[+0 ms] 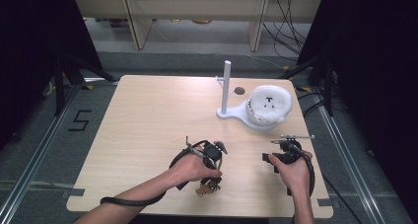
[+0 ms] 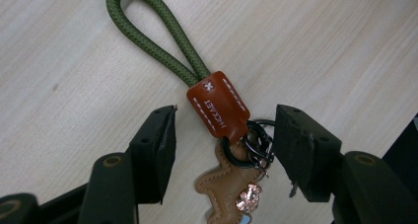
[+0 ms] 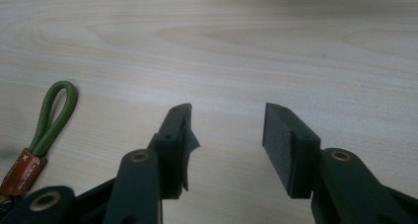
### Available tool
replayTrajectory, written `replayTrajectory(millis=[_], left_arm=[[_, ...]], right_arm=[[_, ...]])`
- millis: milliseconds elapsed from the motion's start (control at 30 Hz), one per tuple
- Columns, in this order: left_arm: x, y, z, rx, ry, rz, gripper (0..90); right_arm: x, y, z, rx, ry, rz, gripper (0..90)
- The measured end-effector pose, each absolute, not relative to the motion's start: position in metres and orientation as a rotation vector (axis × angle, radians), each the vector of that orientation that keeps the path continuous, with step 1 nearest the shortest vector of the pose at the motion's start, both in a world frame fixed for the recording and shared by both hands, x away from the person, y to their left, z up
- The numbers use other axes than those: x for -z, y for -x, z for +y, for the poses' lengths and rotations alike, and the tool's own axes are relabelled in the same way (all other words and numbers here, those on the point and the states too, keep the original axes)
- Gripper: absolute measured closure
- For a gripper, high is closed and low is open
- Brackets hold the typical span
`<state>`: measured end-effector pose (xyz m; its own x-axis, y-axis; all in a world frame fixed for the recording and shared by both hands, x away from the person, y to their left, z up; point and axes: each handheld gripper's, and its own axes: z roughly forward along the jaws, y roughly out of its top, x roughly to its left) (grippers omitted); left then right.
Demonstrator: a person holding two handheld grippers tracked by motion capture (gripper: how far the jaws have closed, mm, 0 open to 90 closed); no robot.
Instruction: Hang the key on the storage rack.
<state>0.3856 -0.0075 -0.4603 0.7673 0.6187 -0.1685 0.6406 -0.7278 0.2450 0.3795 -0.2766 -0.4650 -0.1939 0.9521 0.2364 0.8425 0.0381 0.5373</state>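
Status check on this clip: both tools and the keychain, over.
Left tool open, straddling the keychain, pads off it. Right tool open, empty, over bare table. Keychain lies flat. Nothing in the way.

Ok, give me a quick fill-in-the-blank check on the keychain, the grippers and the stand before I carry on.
1. The keychain's green rope loop joins a ____ leather tab.
2. The left gripper has its jaws ____ on either side of the keychain.
3. Between the right gripper's jaws lies only bare ____.
4. The fluffy white plush rests on the white stand's ____.

Missing words: brown; open; table; base
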Motion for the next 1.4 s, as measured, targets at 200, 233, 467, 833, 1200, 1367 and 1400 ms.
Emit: replayTrajectory(millis=[200, 233, 467, 833, 1200, 1367, 1400], left_arm=[[0.462, -0.388, -0.009, 0.107, -2.682, 0.982, 41.7], [0.463, -0.388, -0.010, 0.108, -2.687, 0.986, 41.7], [0.467, -0.387, -0.012, 0.085, -2.699, 0.980, 42.5], [0.472, -0.384, -0.016, 0.040, -2.764, 0.921, 48.5], [0.474, -0.383, -0.013, 0.072, -2.814, 0.831, 62.2], [0.474, -0.385, -0.011, 0.093, -2.824, 0.808, 65.5], [0.474, -0.385, -0.010, 0.097, -2.824, 0.807, 65.8]], right_arm=[[0.465, -0.380, -0.275, -0.831, -1.881, 2.124, 54.7], [0.464, -0.379, -0.275, -0.842, -1.881, 2.137, 54.7], [0.465, -0.379, -0.276, -0.826, -1.859, 2.132, 54.7], [0.466, -0.379, -0.276, -0.834, -1.869, 2.140, 54.8], [0.462, -0.378, -0.270, -0.866, -1.965, 2.108, 54.7], [0.462, -0.378, -0.271, -0.860, -1.969, 2.112, 54.7], [0.462, -0.378, -0.271, -0.861, -1.970, 2.111, 54.7]])
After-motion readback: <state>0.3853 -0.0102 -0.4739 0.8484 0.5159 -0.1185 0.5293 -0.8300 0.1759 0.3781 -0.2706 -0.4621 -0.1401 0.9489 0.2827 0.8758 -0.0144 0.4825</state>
